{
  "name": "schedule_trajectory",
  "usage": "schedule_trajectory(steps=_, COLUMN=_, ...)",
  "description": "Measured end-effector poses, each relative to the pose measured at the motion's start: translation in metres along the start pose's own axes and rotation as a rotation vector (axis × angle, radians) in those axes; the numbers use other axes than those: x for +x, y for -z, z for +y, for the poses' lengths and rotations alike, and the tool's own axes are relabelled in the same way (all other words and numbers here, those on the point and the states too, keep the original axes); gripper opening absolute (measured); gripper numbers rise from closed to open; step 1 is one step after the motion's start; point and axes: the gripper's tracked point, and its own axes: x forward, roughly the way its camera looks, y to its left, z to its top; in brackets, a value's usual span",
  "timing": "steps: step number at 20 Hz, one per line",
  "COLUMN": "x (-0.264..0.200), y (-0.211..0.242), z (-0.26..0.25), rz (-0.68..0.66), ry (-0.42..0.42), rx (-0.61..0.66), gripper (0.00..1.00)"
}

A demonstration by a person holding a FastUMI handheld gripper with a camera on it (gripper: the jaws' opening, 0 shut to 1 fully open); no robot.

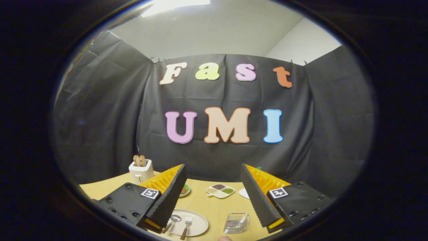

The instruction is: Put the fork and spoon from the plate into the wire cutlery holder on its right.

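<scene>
Tool: the tool (214, 197) hangs above the counter with its two black ribbed fingers (169, 201) spread wide apart; nothing is between them and they touch nothing.
Plate: a round pale plate (195, 225) lies on the counter below the tool, just beside the tip of the left finger and partly hidden by it.
Fork: the fork (186, 227) lies on the plate with its tines pointing away from the tool and its brown handle reaching over the near rim.
Spoon: the spoon (172, 221) lies on the plate just left of the fork, its bowl close under the left finger's tip and its handle partly covered by that finger.
Cutlery holder: the wire cutlery holder (236, 223) stands on the counter to the right of the plate, near it but apart, close to the right finger's tip; nothing shows inside it.
Counter: the light wooden counter (214, 206) carries all these things.
Sectioned dish: a white divided dish (219, 191) with dark, green and pale fillings sits beyond the plate, seen between the fingers.
Small bowl: a green-rimmed bowl (185, 190) with something red shows just past the left finger.
Toaster: a white toaster (141, 170) with two slices of bread (139, 160) standing in it is farther off, beyond the left finger, in front of the booth's wall.
</scene>
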Motion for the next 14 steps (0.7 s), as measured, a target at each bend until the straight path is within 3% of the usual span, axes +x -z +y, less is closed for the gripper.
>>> schedule_trajectory(steps=8, x=0.007, y=0.027, z=0.02, rz=0.097, ry=-0.046, rx=0.006, gripper=1.0)
schedule_trajectory(steps=14, x=0.026, y=0.086, z=0.046, rz=0.306, ry=-0.103, rx=-0.015, gripper=1.0)
